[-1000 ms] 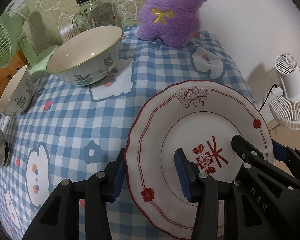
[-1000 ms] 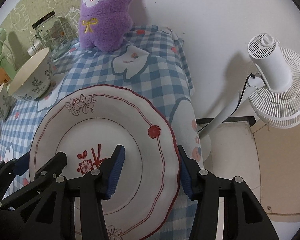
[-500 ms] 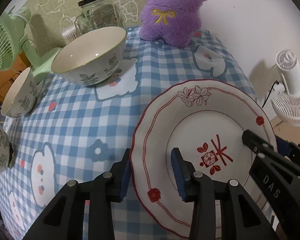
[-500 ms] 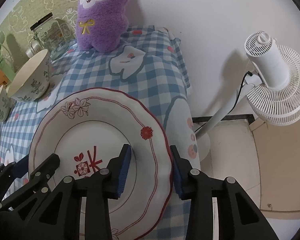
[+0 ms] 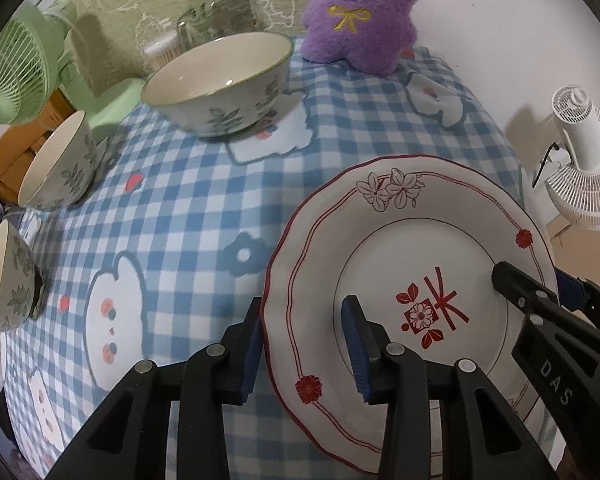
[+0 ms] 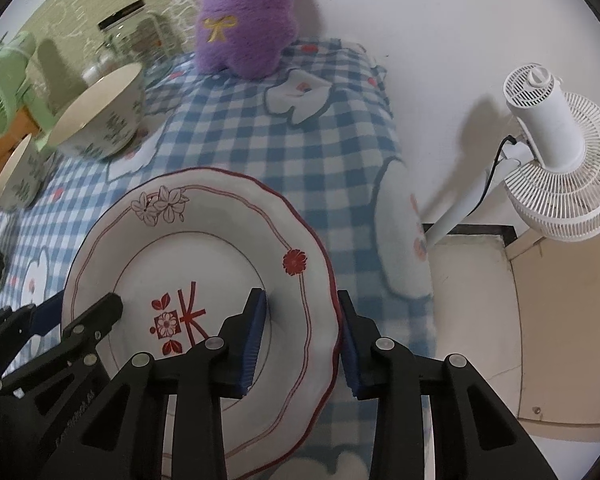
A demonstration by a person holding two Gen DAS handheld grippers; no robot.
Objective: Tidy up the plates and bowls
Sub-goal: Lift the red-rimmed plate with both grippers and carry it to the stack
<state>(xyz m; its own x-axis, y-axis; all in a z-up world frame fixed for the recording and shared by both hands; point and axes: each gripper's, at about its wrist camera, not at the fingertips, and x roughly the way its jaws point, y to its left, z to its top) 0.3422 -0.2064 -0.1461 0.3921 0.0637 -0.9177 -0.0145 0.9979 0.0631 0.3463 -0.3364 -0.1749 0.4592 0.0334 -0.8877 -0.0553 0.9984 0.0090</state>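
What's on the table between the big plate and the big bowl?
Nothing stands there. In the left wrist view, only bare blue checked tablecloth stretches between the plate and the big bowl.

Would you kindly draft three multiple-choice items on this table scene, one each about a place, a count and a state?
1. Where does the purple plush toy sit?
A. at the table's far end, by the wall
B. inside a bowl
C. on the plate

2. How many bowls show in the left wrist view?
A. one
B. three
C. five

3. How is the plate held?
A. by neither gripper
B. by one gripper only
C. both grippers straddle its rim

Answers: 1 A, it stands beyond the large bowl. 2 B, the large bowl and two smaller ones. 3 C, the left gripper and right gripper bracket opposite edges.
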